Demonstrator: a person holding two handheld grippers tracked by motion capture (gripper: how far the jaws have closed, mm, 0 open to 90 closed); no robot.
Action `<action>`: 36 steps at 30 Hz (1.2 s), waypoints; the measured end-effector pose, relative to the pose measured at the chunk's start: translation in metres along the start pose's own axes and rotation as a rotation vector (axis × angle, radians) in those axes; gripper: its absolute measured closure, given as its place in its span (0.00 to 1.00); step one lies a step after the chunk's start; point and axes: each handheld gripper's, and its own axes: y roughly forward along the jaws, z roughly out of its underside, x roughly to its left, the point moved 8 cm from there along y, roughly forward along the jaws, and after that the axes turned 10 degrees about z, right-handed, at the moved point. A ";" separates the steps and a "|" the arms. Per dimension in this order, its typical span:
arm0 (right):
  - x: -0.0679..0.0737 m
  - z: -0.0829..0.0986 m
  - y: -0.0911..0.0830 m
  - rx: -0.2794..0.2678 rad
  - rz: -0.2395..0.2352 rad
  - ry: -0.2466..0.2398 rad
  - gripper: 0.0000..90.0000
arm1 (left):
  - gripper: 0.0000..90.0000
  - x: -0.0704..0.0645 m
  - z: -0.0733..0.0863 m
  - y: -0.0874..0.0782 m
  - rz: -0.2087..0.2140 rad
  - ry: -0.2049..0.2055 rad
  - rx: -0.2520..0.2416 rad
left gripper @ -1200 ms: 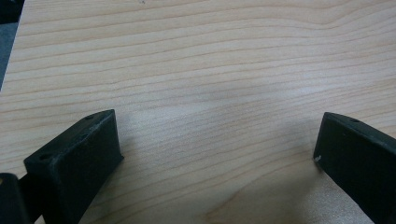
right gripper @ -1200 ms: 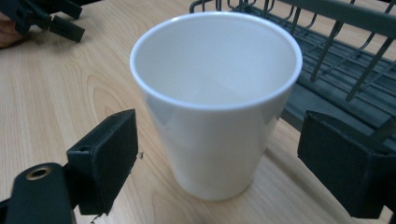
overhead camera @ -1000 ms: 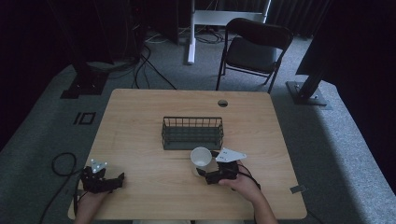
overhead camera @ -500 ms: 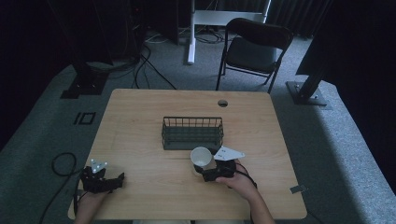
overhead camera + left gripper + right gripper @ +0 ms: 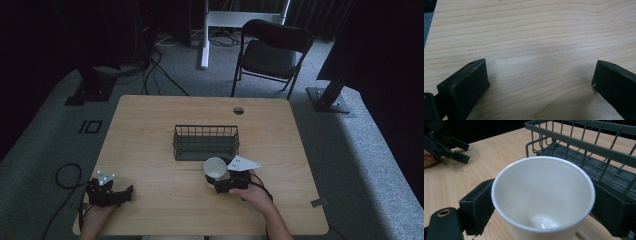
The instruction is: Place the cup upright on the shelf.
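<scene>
— Cup [image 5: 215, 168] placement first: where does it sit?

— Near the middle of the tabletop [image 5: 150, 130], a little toward the person's edge, just in front of the wire basket [image 5: 206, 142]. It is a white cup, mouth up and tilted slightly, and in the right gripper view its inside [image 5: 543, 195] looks empty.

— And the right gripper [image 5: 220, 181]?

— Its jaws are closed against the cup's wall, one on each side, with the cup between them. In the right gripper view the dark pads [image 5: 480, 205] press the outside of the cup just under the rim. Whether the cup's base touches the wood or is lifted a little, I cannot tell; the high view is too dim there.

— How close is the basket?

— Just beside the cup, on its far side. From above the two appear apart, though only narrowly.

— The left gripper [image 5: 111, 194]?

— By the tabletop's near left corner, well apart from the cup. In the left gripper view [image 5: 539, 82] its jaws stand wide apart over bare wood, holding nothing.
</scene>
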 end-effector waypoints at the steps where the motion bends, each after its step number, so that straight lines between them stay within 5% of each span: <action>1: 0.001 0.000 0.000 0.002 -0.003 0.001 0.13 | 0.01 0.000 0.000 0.000 0.000 0.000 0.000; 5: 0.001 0.000 0.000 -0.001 0.004 -0.004 0.21 | 0.01 0.000 0.000 0.000 0.000 0.000 0.000; 16: -0.001 -0.012 -0.003 -0.024 0.024 -0.006 0.22 | 0.01 0.000 0.000 0.000 0.000 0.000 0.000; 36: 0.022 -0.043 -0.005 -0.043 -0.057 -0.037 0.22 | 0.01 0.000 0.000 0.000 0.000 -0.002 -0.001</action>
